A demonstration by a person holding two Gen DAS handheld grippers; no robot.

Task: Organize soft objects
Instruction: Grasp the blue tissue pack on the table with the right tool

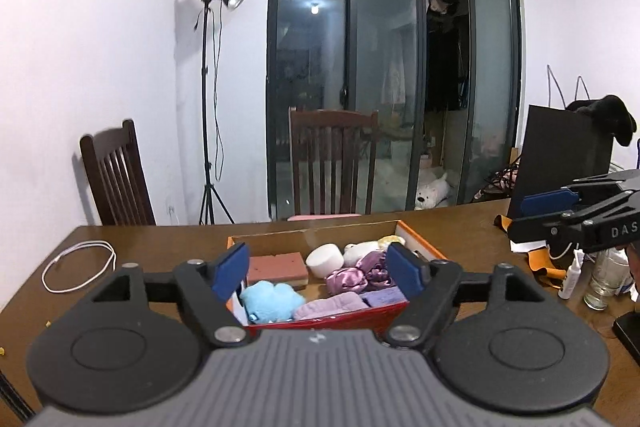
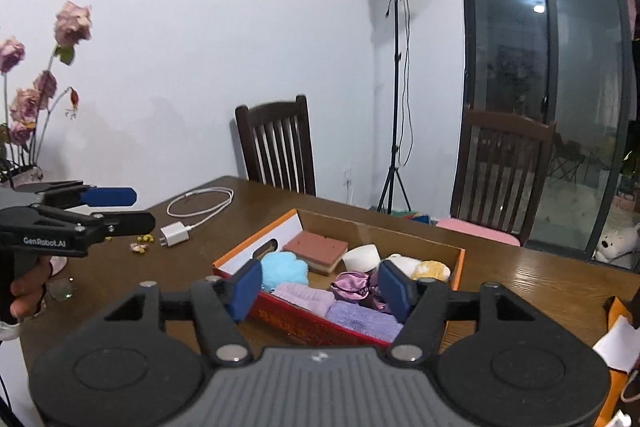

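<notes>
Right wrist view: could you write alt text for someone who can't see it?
An open right gripper hovers over a cardboard box of soft items on a wooden table: a blue plush, brown sponge, purple scrunchie and folded lilac cloths. The left gripper enters from the left; a white charger lies behind it.

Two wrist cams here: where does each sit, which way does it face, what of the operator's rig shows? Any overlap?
Left wrist: sits on the left gripper, open, looking across the box toward the glass doors; the right gripper enters from the right edge.
Right wrist: sits on the right gripper, open, looking over the box toward the white wall; the left gripper and hand show at left.
Shared: box, blue plush, light stand, white cable.
</notes>
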